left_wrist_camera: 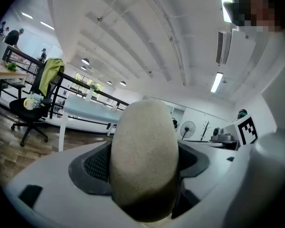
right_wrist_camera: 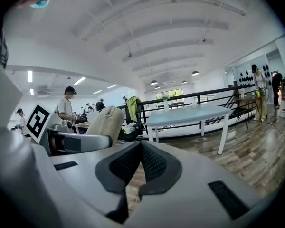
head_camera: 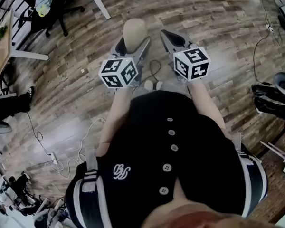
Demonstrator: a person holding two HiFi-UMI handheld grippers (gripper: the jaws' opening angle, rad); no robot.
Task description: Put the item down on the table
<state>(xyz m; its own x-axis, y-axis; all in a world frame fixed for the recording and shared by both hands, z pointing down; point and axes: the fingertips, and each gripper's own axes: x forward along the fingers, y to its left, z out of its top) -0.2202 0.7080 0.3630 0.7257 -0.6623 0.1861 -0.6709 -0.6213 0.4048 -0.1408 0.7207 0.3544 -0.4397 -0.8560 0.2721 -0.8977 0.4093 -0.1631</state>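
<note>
The left tool (head_camera: 133, 45) pinches the beige, egg-shaped, matte item (left_wrist_camera: 143, 156) at its waist, with the jaws wide around it. The right tool (right_wrist_camera: 140, 152) is pressed together and empty. The item hangs over the wood-plank floor (head_camera: 218, 27), with no worktop beneath it. Best to carry it level to the pale long worktop (right_wrist_camera: 190, 114), lower it until it touches, then release slowly, as its round shape may roll.

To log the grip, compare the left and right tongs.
Left tongs grip a beige oval item; right tongs hold nothing. Left tongs' pads stand wide apart around it; right tongs' pads meet at the tips. Both are grey with dark pads, held over the wood floor.
</note>
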